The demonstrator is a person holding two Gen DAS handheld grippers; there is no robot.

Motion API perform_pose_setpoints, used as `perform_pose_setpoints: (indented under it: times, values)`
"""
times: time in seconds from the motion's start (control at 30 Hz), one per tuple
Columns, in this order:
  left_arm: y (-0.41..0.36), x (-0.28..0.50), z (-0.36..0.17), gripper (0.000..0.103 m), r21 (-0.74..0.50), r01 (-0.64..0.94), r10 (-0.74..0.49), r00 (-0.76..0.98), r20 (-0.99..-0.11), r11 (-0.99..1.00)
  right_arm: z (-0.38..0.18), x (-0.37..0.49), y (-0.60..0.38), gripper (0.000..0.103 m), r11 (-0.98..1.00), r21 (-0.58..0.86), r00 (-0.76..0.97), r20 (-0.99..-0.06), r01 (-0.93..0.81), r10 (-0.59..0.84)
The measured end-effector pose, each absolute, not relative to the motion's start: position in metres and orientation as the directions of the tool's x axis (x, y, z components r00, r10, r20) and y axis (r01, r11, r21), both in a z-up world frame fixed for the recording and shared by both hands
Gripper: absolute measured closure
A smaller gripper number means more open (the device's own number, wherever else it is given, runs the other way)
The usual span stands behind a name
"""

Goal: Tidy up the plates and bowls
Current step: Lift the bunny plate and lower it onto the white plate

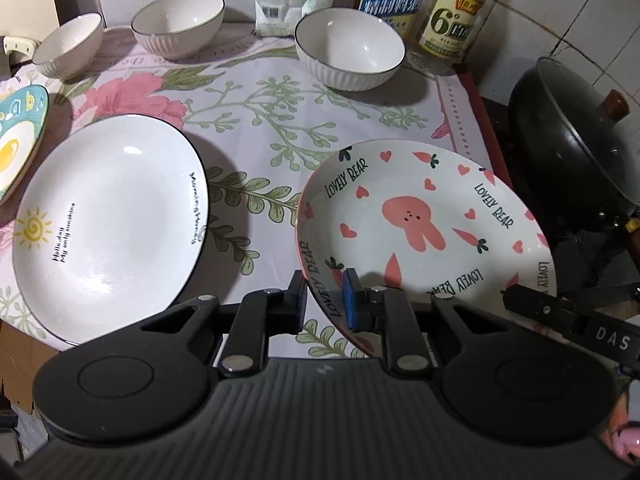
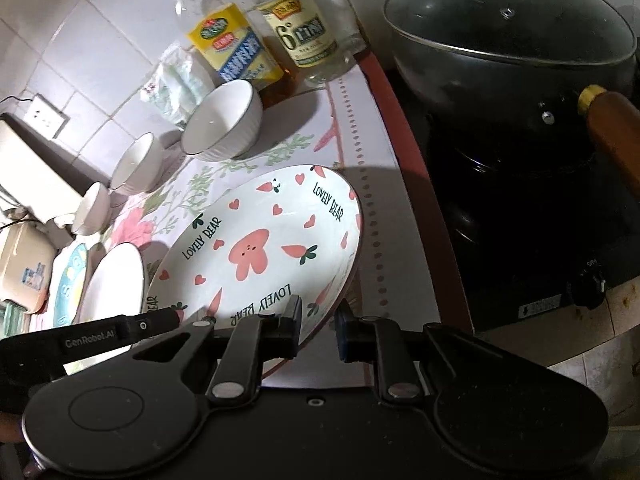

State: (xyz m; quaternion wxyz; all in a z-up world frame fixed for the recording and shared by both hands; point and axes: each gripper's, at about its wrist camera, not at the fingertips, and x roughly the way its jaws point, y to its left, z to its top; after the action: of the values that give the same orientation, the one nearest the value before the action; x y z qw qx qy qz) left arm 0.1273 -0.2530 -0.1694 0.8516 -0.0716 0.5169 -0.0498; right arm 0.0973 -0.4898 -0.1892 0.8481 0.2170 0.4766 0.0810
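You see the rabbit plate (image 1: 424, 216) in glossy glazed ceramic; the white bowls (image 1: 350, 50) are glossy too, ribbed outside; the floral cloth (image 1: 256, 120) lies matt; your wok (image 2: 516, 68) is dark metal, its handle (image 2: 616, 132) smooth wood.

Egg plate (image 1: 20, 136) cut by left edge; wok (image 1: 576, 148) partly cropped.
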Motion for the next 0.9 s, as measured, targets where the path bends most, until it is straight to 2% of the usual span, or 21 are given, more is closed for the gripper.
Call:
perform_pose_setpoints:
  times: [0.4,0.9]
  values:
    - [-0.222,0.087,-0.119,0.086,-0.151,0.018,-0.139,0.511,-0.848,0.988,-0.142,0.071,-0.464,0.080,0.891,0.453,0.544,-0.746,-0.009,0.385]
    - [-0.139,0.041,-0.063,0.086,-0.148,-0.014,-0.115,0.562,-0.819,0.989,-0.087,0.041,-0.382,0.080,0.892,0.440,0.551,-0.721,-0.106,0.421]
